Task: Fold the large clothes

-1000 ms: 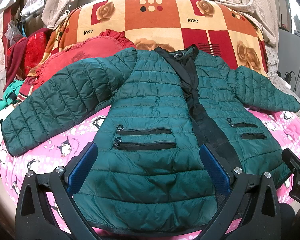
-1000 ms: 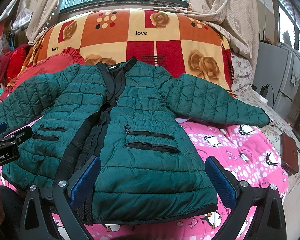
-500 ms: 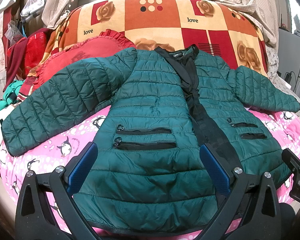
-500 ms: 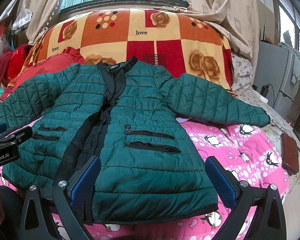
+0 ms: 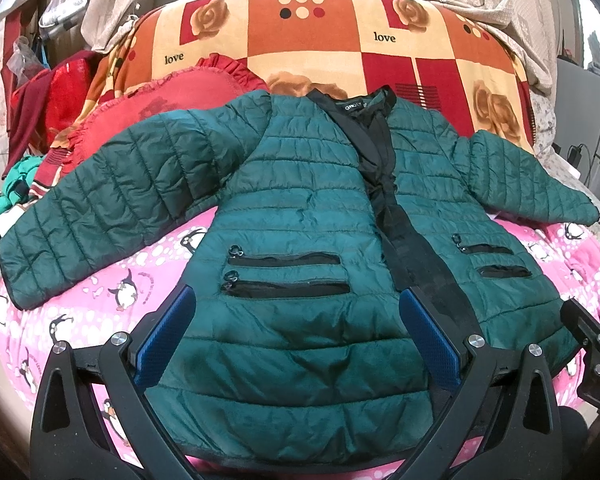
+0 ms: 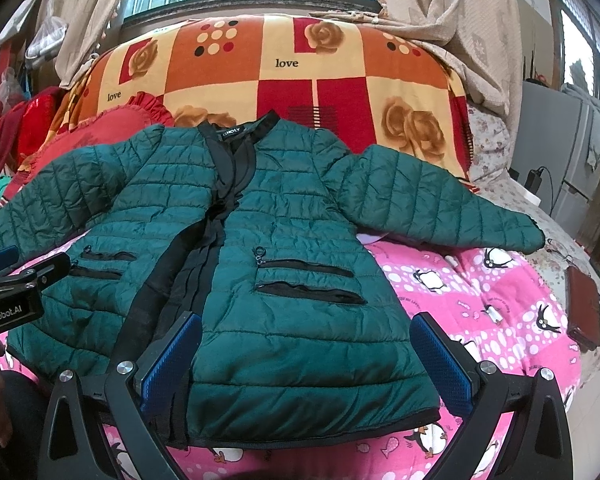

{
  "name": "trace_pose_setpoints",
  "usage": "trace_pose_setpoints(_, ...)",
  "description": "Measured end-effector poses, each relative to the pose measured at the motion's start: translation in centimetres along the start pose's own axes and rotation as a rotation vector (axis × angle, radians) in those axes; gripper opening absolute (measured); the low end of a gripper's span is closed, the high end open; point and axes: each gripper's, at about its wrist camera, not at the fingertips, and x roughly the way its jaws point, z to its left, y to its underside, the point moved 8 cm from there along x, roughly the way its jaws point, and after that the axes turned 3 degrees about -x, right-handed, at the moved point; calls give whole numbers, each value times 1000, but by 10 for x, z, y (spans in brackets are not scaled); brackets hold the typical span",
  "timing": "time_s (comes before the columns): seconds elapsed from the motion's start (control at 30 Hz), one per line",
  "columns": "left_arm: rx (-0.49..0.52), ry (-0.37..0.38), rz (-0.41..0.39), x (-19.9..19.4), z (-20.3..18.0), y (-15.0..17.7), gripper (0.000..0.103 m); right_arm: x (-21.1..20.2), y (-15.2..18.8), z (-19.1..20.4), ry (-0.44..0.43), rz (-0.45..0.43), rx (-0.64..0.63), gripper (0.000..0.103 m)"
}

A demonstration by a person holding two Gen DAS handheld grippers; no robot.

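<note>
A dark green quilted jacket (image 5: 300, 208) with black trim lies flat, front up, on a pink penguin-print bedspread (image 5: 120, 280), both sleeves spread out. It also shows in the right wrist view (image 6: 284, 216). My left gripper (image 5: 298, 336) is open and empty, hovering above the jacket's left front panel near the hem. My right gripper (image 6: 306, 360) is open and empty above the right front panel near the hem. Part of the left gripper's body (image 6: 12, 296) shows at the left edge of the right wrist view.
An orange, red and cream rose-pattern blanket (image 5: 340, 40) rises behind the jacket. A red ruffled cushion (image 5: 172, 100) and a clothes pile (image 5: 16, 184) lie at the left. A brown wallet (image 6: 584, 312) lies on the bed at the right, near cabinets (image 6: 556, 168).
</note>
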Motion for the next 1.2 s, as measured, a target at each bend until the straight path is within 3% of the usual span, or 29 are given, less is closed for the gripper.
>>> trace_pose_setpoints(0.2,1,-6,9,1,-1,-1,102,-3,0,-2,9,5,9,103)
trace_pose_setpoints(0.3,18,-10,-21,-5,-1,-3,102,2,-1,1,-24,55,1,103)
trace_pose_setpoints(0.43,37,-22,1,3,3,-12,102,19,-26,9,-102,69,75,103)
trace_pose_setpoints(0.5,23,-2,14,18,9,-25,102,28,-45,14,-100,37,81,103)
trace_pose_setpoints(0.63,15,-61,1,46,23,-47,102,52,-83,28,-81,-29,38,103)
trace_pose_setpoints(0.73,-49,-64,29,76,32,-54,102,84,-108,33,-94,-12,72,103)
trace_pose_setpoints(0.83,-71,-73,112,117,33,-54,102,114,-120,37,-98,5,103,103)
trace_pose_setpoints(0.97,-104,-55,188,153,29,-55,102,143,-99,36,-61,-15,68,103)
trace_pose_setpoints(1.03,-89,-29,208,167,22,-52,102,163,-83,32,-20,91,54,103)
trace_pose_setpoints(1.1,-89,-31,227,180,22,-42,102,170,-80,31,-79,115,82,103)
trace_pose_setpoints(1.2,-100,-52,278,190,26,-33,102,186,-67,28,-80,198,104,103)
